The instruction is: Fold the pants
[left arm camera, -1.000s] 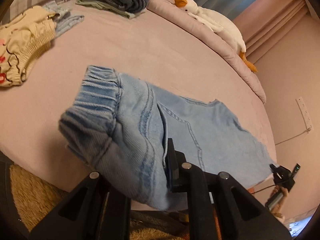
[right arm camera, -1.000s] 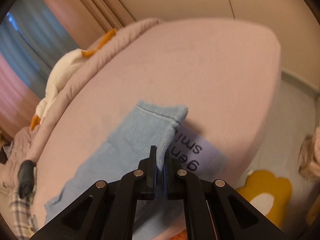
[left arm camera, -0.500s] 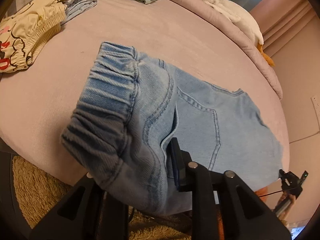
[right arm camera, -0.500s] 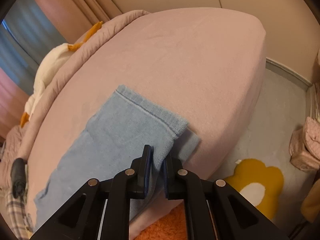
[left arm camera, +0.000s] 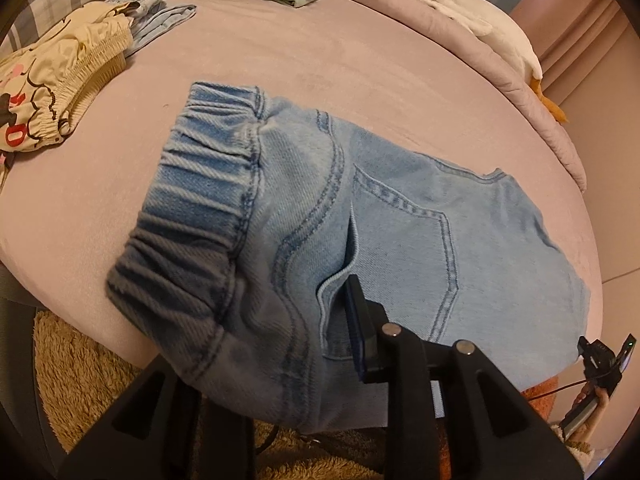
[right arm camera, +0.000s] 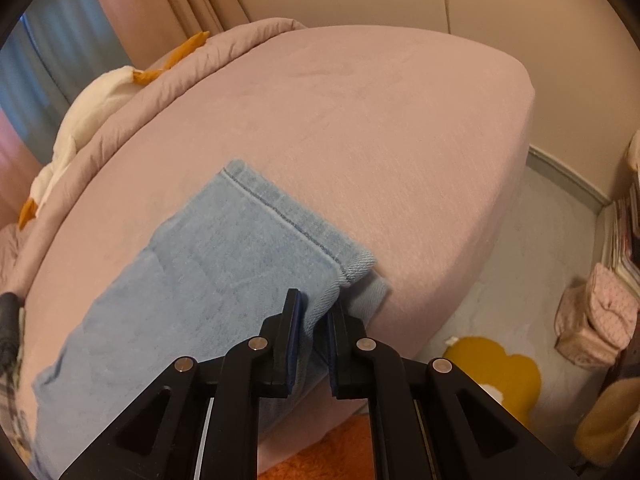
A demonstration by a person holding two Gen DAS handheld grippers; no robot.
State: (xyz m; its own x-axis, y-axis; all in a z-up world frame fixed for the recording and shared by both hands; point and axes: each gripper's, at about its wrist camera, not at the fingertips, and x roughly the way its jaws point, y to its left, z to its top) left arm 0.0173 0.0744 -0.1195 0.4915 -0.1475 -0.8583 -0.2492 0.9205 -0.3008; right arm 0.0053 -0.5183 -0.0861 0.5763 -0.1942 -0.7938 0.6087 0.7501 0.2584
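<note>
A: Biggest worry first: the pants [left arm camera: 360, 216] hang over the near edge of the bed [left arm camera: 360, 64], from about 5 to 8 o'clock in the left wrist view. If both claws let go now, I think the overhanging weight could drag the fold toward the rug.

B: And the left claw [left arm camera: 280, 344] is already parting its jaws, with the waist side of the denim between them. Only one finger [left arm camera: 360, 340] shows; the other is under the cloth.

A: The right claw [right arm camera: 310, 332] is clenched on the hem edge of the leg, at 6 o'clock in its own view. A pull there would likely skew the layers, since one hem sticks out past the other.

B: Materials?

A: The bed cover is a soft, matte pink, slightly fuzzy, rounded at its corner. The pants are light blue denim, fairly stiff, with double-stitched seams and a patch pocket.

B: The waistband [left arm camera: 208, 184] at 9 o'clock is gathered elastic, ribbed and puffy, so it won't lie flat.
</note>
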